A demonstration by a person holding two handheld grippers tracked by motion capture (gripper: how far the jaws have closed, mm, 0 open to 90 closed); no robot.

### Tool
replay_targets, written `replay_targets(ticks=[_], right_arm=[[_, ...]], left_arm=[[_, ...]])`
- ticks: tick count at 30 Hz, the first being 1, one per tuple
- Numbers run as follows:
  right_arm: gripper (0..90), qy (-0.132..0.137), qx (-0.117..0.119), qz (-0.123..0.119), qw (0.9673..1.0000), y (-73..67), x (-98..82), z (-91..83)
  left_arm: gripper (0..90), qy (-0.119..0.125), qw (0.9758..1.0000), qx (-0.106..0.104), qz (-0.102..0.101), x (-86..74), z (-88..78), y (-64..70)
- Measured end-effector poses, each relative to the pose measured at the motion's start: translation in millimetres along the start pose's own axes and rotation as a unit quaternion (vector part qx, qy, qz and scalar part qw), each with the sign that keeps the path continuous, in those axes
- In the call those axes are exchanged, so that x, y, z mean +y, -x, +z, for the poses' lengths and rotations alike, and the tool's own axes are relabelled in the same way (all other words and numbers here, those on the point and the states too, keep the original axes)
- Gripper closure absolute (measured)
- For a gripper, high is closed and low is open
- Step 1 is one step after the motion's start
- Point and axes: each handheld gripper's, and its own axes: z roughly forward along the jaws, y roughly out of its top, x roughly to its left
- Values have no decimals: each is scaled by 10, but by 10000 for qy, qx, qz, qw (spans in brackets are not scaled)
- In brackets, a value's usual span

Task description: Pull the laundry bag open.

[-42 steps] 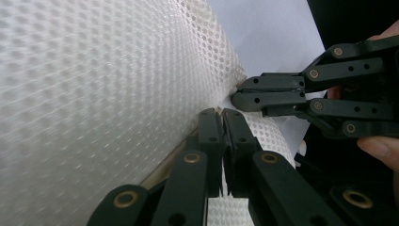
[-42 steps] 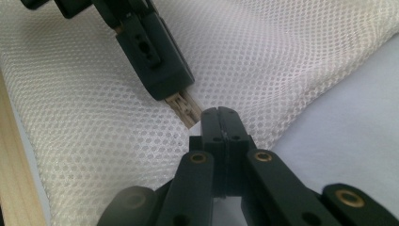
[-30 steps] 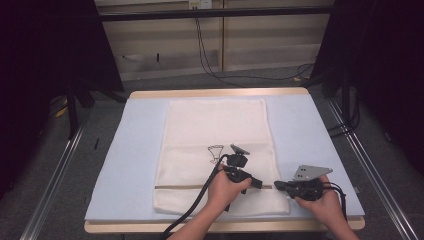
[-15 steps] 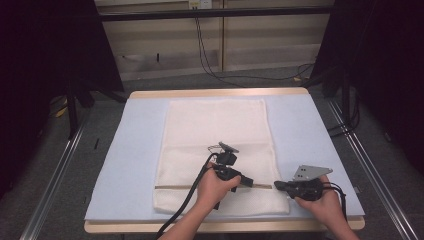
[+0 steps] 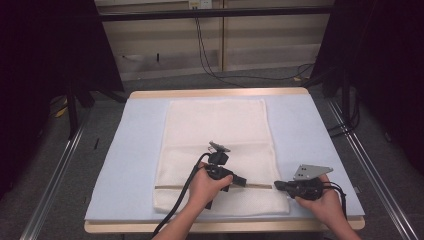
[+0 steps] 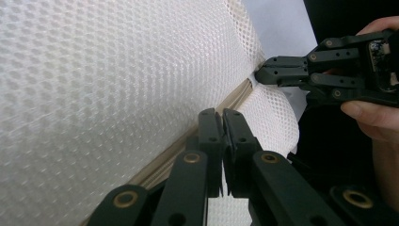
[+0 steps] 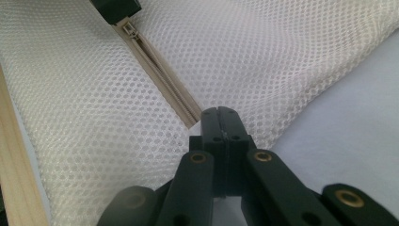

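Two tongs [image 5: 241,181] [image 5: 278,186] closed – mesh bag [image 5: 220,130], zipper [image 7: 160,82]

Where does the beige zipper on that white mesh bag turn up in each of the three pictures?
High view: the zipper is a thin beige line low on the mesh bag, between the two grippers.
Left gripper view: it runs diagonally from lower left towards the right gripper.
Right gripper view: it slants from upper left down to the closed jaws.
Shared landmark: the blue mat.
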Motion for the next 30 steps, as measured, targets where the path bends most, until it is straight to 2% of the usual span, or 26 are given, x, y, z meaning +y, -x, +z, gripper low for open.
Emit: replay_targets(ticks=[2, 5, 6, 8, 10, 11, 13, 18, 21, 26, 27, 30], right_arm=[[900, 5, 10, 9, 10000, 0, -3, -1], [900, -21, -41, -5, 10000, -13, 1, -2], [900, -14, -44, -10, 10000, -13, 0, -2], [900, -18, -41, 1, 10000, -11, 1, -2], [900, -9, -39, -9, 10000, -12, -1, -2], [900, -3, -24, -9, 10000, -14, -1, -1], [900, 1, -28, -28, 10000, -14, -1, -1], [900, -2, -19, -17, 10000, -15, -2, -2], [900, 5, -29, -13, 10000, -14, -3, -1], [900, 2, -36, -5, 10000, -11, -3, -2], [900, 4, -38, -6, 10000, -13, -3, -2], [900, 15, -26, -9, 10000, -13, -4, -1]], left_arm=[[874, 22, 10000, -20, -70, -10, -17, -7], [874, -12, 10000, -1, -15, -22, -64, -44], [874, 15, 10000, -62, -74, -28, -64, -46], [874, -7, 10000, 6, -51, -33, -76, -56], [874, -24, 10000, -45, -39, -33, -86, -78], [874, 16, 10000, 26, -52, -36, -79, -65], [874, 14, 10000, -48, -82, -35, -86, -65], [874, 13, 9999, -11, -104, -42, -89, -76], [874, 1, 9999, -57, -110, -47, -114, -100], [874, -12, 10000, -2, -80, -55, -160, -124], [874, 45, 9999, 50, -108, -60, -165, -125], [874, -9, 9999, -64, -95, -65, -200, -151]])
